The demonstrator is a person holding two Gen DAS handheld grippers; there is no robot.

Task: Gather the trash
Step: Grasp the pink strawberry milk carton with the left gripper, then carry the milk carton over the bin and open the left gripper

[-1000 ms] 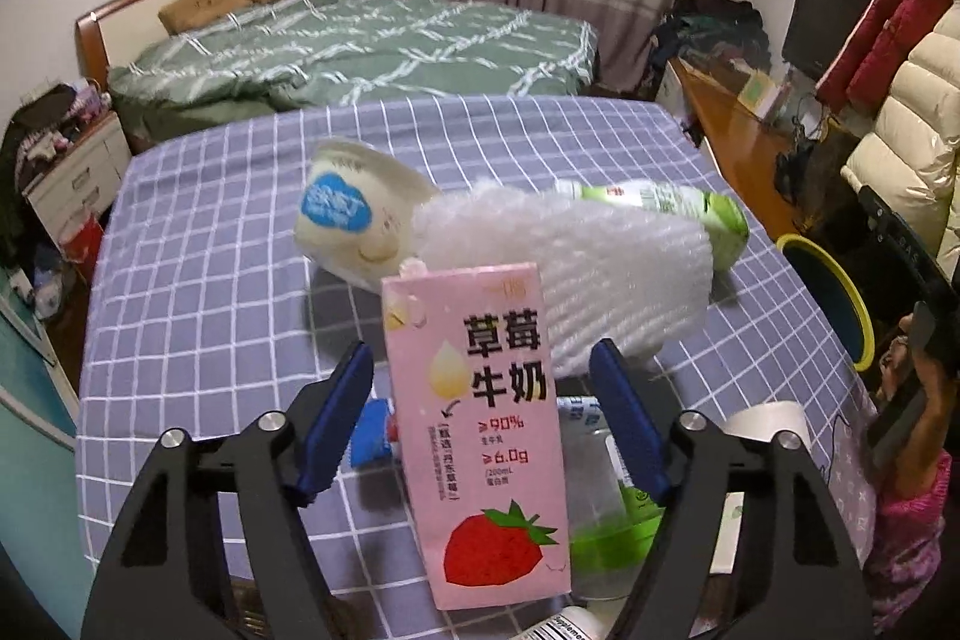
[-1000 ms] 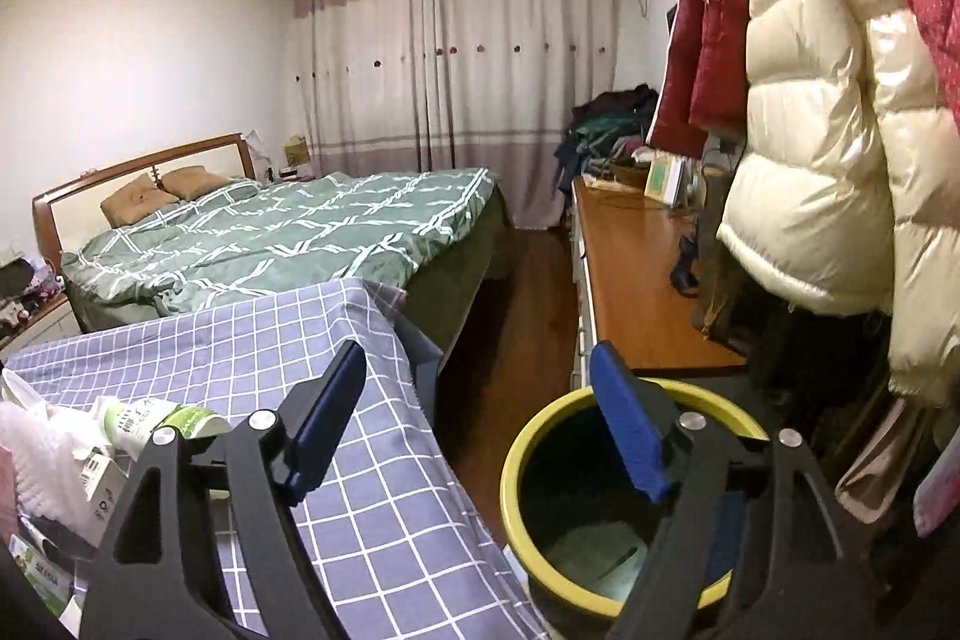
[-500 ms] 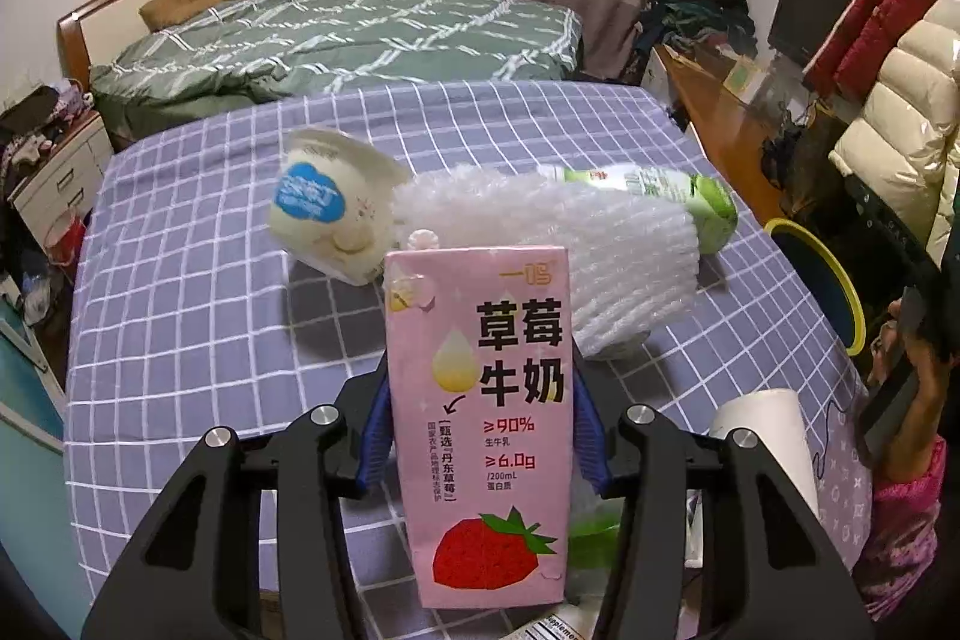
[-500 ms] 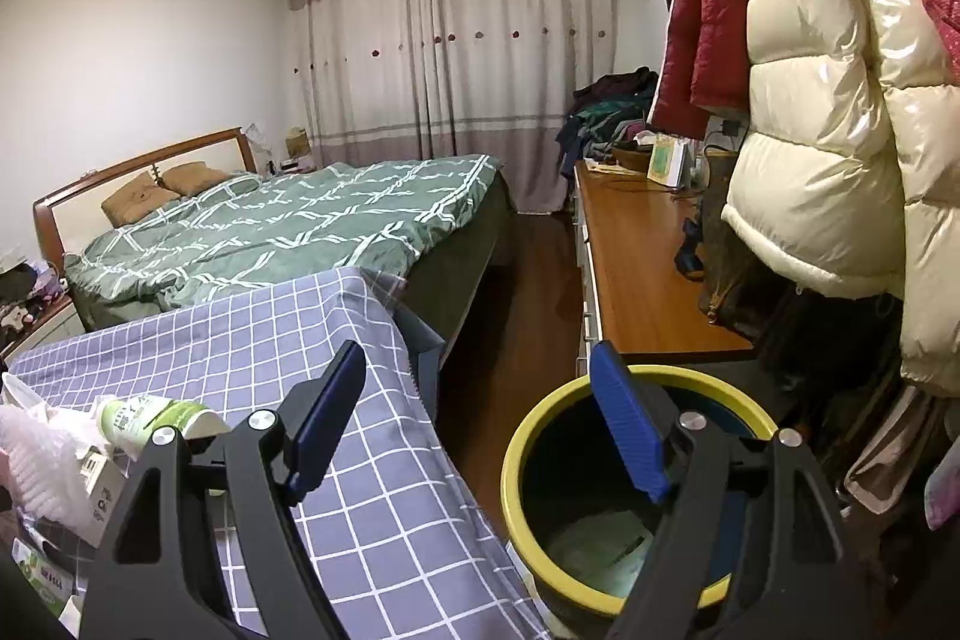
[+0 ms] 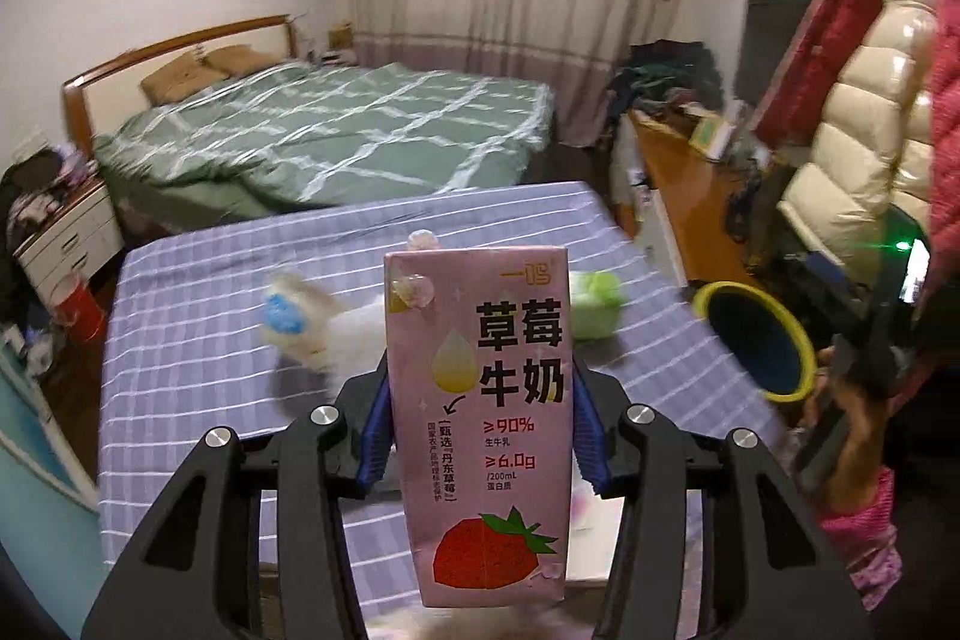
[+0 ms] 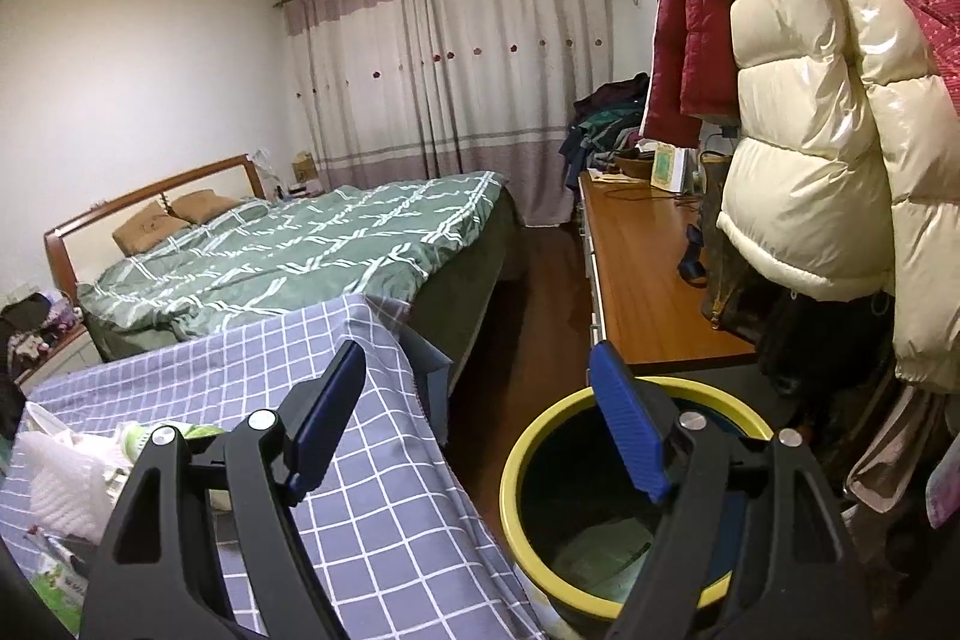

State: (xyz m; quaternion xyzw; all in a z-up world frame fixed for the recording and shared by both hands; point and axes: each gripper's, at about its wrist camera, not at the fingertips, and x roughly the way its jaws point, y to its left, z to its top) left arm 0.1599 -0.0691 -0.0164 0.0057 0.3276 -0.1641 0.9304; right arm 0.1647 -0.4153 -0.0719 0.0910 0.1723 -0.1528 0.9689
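My left gripper (image 5: 480, 421) is shut on an upright pink strawberry milk carton (image 5: 480, 400), held above the table with the purple checked cloth (image 5: 198, 340). Behind the carton lie a white foam net (image 5: 354, 340), a cup with a blue label (image 5: 285, 319) and a green bottle (image 5: 594, 301), all blurred. A yellow-rimmed bin (image 5: 759, 334) stands off the table's right edge. In the right wrist view my right gripper (image 6: 480, 418) is open and holds nothing, hovering between the table corner (image 6: 372, 316) and the bin (image 6: 606, 496). The foam net (image 6: 60, 490) lies at the far left there.
A green bed (image 6: 300, 250) lies beyond the table. A wooden desk (image 6: 642, 280) runs along the right wall under hanging puffy coats (image 6: 810, 130). A strip of dark wooden floor (image 6: 528, 328) separates bed and desk. A person's hand and pink sleeve (image 5: 858, 466) show at the right.
My left gripper shut on the pink carton and lifted it off the table; the other trash now sits lower and farther in view. The right gripper shifted slightly and stays open.
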